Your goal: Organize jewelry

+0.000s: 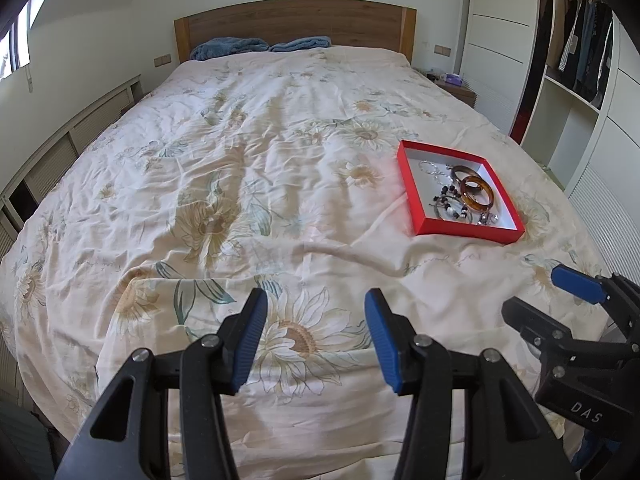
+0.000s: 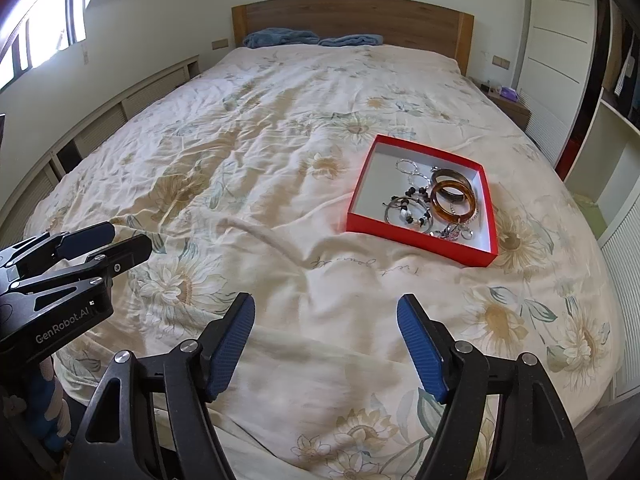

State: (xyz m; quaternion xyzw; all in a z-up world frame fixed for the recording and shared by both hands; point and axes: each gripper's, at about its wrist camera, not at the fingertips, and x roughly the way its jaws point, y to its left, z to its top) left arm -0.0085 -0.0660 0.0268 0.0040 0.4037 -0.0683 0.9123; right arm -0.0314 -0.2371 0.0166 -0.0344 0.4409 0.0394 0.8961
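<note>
The left hand-held gripper (image 1: 316,340) hangs over the near end of a bed (image 1: 248,184) with its blue-padded jaws spread wide and nothing between them; only the flowered quilt shows in the gap. The right hand-held gripper (image 2: 326,344) sits just beside it, jaws likewise wide apart and empty, pointing down at the same quilt. Each one shows in the other's view: the right one at the right edge of the left wrist view, the left one at the left edge of the right wrist view.

The jewelry lies in a shallow red box (image 2: 416,240) with a white inside, resting on the quilt ahead of both grippers and to their right, well apart from the fingertips. Inside it, an amber bangle (image 2: 454,202) leans against a darker brown bangle (image 2: 450,178) toward the far right corner. Beside them, toward the gripper side, lie a beaded bracelet (image 2: 412,210) with black and white beads and some silver rings and chain (image 2: 410,168). A few small silver pieces sit near the box's near right corner; they are too small to tell apart.

Far ahead of the grippers, blue pillows (image 1: 256,46) rest against a wooden headboard (image 1: 296,20).
</note>
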